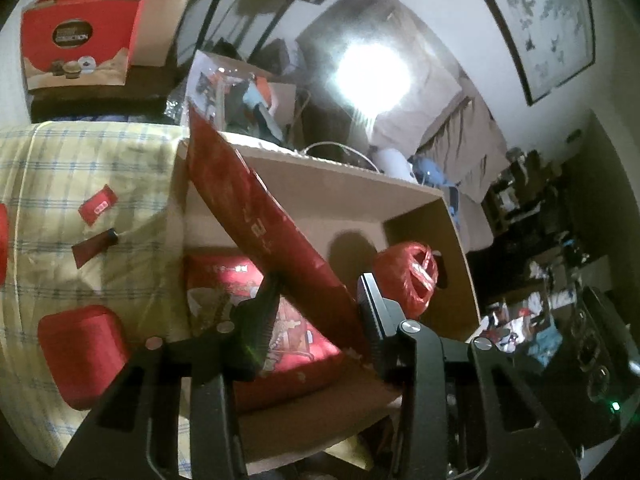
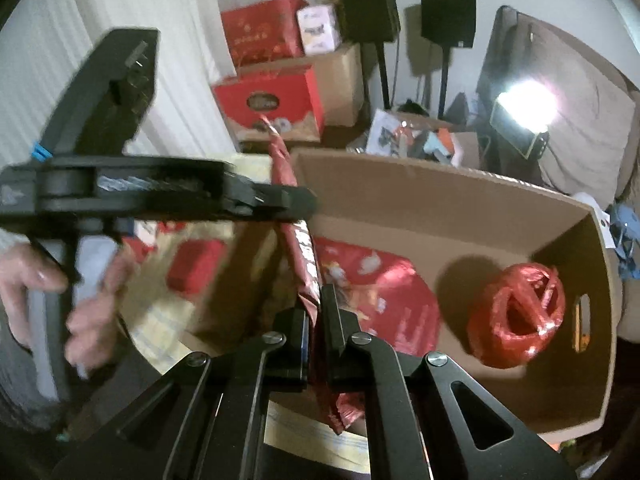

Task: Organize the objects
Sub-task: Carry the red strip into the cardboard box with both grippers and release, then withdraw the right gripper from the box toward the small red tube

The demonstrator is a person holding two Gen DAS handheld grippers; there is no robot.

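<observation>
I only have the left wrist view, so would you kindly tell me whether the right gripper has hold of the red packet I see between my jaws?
Observer: Yes, the right gripper is shut on the red packet, near its lower end.
Operator: Thank you. Where does the left gripper meet the packet relative to that grip?
Observer: The left gripper meets it higher up, roughly midway along. The view is too blurred to say whether it pinches.
Operator: Is anything visible behind the left gripper?
Observer: The person's left hand is wrapped around its handle, blurred.
</observation>
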